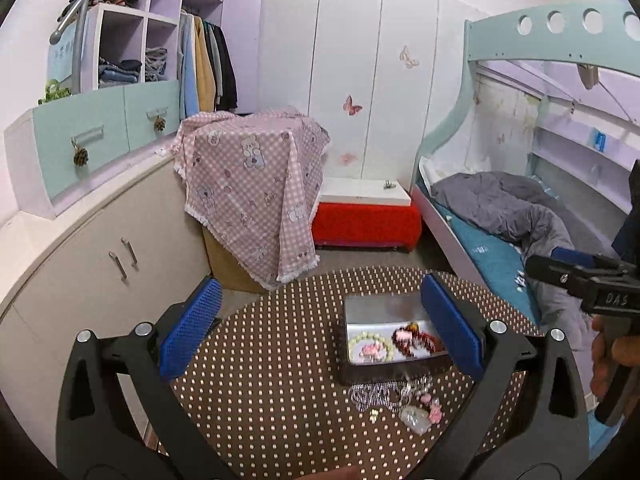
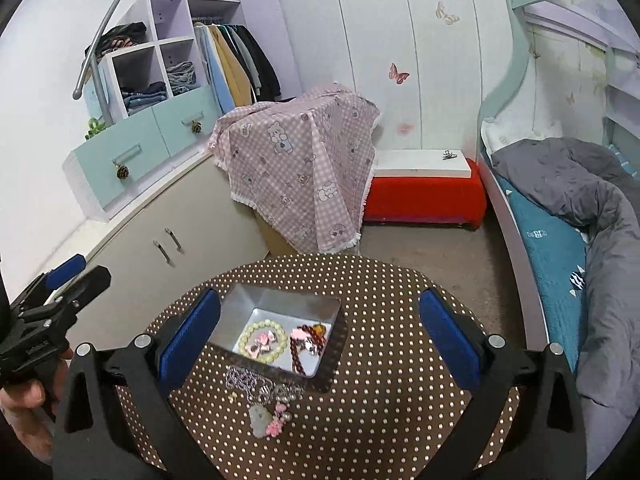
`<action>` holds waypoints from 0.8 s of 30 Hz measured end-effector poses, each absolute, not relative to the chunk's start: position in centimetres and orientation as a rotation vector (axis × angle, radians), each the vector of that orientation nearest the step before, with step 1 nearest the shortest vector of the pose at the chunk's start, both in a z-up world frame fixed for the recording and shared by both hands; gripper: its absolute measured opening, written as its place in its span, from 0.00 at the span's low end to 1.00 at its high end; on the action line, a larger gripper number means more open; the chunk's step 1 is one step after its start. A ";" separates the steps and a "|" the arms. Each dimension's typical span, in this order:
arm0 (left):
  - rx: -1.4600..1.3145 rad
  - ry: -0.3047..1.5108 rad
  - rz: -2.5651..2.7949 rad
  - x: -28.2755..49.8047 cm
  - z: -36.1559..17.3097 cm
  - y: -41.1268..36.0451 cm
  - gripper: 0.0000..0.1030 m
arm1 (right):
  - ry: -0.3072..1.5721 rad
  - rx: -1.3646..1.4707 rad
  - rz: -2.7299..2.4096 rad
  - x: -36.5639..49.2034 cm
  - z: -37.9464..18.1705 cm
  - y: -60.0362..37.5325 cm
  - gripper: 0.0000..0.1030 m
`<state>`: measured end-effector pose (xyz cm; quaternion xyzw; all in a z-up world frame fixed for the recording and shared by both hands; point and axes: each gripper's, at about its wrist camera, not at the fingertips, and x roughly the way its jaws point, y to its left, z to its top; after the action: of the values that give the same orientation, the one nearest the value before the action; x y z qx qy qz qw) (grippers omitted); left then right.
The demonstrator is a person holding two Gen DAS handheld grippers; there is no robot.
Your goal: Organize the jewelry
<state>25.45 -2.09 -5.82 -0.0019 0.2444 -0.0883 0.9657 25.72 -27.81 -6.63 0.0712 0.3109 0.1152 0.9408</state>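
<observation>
A shiny metal tray sits on a round brown polka-dot table. In it lie a pale green bead bracelet with pink charms and a dark red bead string. In front of the tray, loose on the table, lie a silvery chain, a pale stone pendant and pink charms. My left gripper and right gripper are both open and empty above the table.
A cream cabinet stands left of the table. A box under a pink checked cloth and a red bench stand behind. A bunk bed with a grey quilt runs along the right.
</observation>
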 end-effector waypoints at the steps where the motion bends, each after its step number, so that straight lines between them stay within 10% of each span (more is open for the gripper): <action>1: -0.006 0.507 -0.179 25.4 -6.4 -2.1 0.94 | 0.636 0.146 0.235 25.5 -6.8 -27.8 0.93; 24: 0.060 0.846 -0.250 28.8 -18.9 -7.2 0.86 | 0.838 0.153 0.224 22.0 -15.7 -28.3 0.93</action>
<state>28.81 -7.16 -18.87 0.0291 0.4092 -0.1208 0.9040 22.04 -28.32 -15.73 0.0742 0.4057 0.1086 0.9045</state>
